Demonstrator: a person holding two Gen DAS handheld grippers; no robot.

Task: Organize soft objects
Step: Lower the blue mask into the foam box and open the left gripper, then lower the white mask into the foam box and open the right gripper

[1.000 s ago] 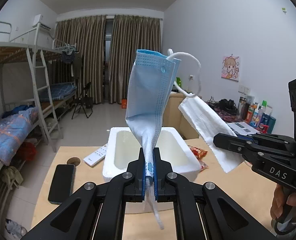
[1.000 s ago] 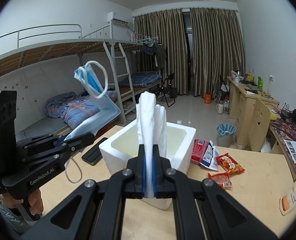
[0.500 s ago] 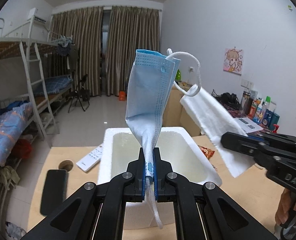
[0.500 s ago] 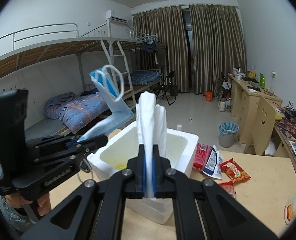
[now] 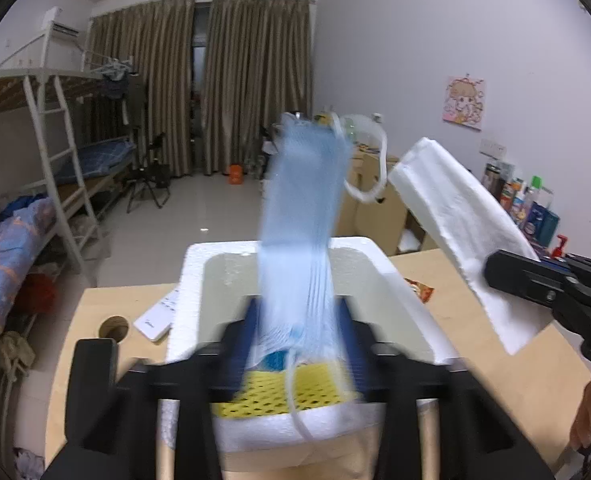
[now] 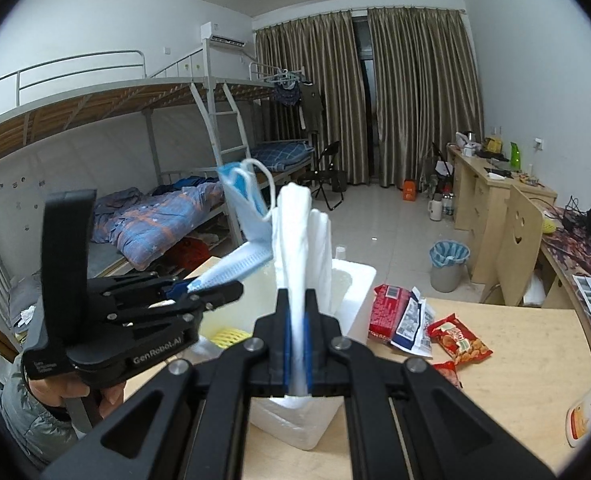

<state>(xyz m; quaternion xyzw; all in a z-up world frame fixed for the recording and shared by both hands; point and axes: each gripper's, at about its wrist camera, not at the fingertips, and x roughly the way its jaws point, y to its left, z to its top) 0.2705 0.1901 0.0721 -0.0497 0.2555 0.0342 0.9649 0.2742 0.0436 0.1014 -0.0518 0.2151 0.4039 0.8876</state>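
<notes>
Your left gripper (image 5: 301,332), jaws just opening, has the face mask (image 5: 299,232) loose directly above the foam box (image 5: 193,280); your right gripper (image 6: 295,344) pinches the tissue (image 6: 295,248) alongside.

Even, rather dim indoor light from the ceiling fills both fisheye views — dark vignette at the corners, walls and bunk frame (image 6: 215,128) bowed toward the edges — while the blue face mask (image 5: 299,240) and nearby fingers (image 5: 351,328) smear with motion blur in the left view, the right view staying sharp.
</notes>
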